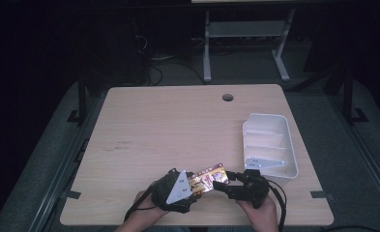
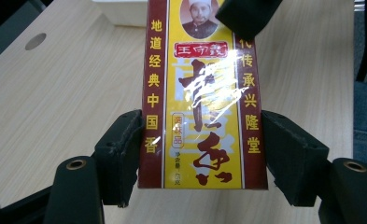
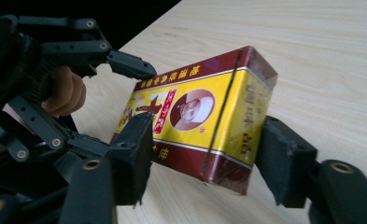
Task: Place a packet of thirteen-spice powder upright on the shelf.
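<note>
Box [image 2: 202, 98] between both grippers' jaws

White divided tray [image 1: 274, 126] at table's [image 1: 168, 125] right edge, round cable hole [image 1: 227, 97]

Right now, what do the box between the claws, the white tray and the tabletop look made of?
Box: probably printed cardboard under glossy film; sharp glare streaks, crisp folded edges.
White tray: looks like moulded plastic, matte, thin walls with built-in dividers.
Tabletop: pale wood-grain surface, likely laminate rather than solid wood; even, low sheen. Can't confirm.
</note>
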A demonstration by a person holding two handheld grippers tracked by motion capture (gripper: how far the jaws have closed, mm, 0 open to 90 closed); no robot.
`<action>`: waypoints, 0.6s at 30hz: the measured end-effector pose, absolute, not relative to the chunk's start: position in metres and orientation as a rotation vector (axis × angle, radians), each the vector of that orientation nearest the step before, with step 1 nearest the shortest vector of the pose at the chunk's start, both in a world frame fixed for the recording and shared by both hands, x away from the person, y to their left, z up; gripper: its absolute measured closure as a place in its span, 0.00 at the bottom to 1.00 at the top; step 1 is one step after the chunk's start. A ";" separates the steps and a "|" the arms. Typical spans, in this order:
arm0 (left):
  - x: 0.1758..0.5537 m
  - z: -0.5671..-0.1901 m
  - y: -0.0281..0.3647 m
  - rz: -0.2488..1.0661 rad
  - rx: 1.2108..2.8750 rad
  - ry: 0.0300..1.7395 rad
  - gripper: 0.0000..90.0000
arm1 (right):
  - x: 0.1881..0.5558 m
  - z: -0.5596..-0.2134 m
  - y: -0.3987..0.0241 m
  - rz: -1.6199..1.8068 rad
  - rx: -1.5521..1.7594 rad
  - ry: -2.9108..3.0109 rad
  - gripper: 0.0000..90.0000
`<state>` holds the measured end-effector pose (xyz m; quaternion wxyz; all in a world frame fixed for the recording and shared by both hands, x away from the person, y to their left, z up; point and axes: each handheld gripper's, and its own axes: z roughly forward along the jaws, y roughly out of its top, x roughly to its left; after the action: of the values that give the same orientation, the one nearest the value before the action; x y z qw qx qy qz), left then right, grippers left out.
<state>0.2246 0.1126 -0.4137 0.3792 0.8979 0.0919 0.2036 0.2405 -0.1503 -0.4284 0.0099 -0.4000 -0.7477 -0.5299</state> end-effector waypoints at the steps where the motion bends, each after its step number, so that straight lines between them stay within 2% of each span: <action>1: 0.225 -0.414 0.112 0.520 2.297 0.235 0.36 | 0.240 -0.428 -0.150 -1.660 -1.251 -2.340 0.46; 13: 0.228 -0.419 0.110 0.514 2.331 0.244 0.36 | 0.234 -0.421 -0.150 -1.750 -1.239 -2.288 0.64; 18: 0.228 -0.421 0.109 0.505 2.338 0.236 0.35 | 0.231 -0.415 -0.147 -1.756 -1.215 -2.318 0.67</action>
<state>0.2285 0.1093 -0.4207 0.3608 0.9072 0.0918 0.1958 0.2310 -0.1466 -0.4153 -0.0050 -0.3854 -0.7355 -0.5571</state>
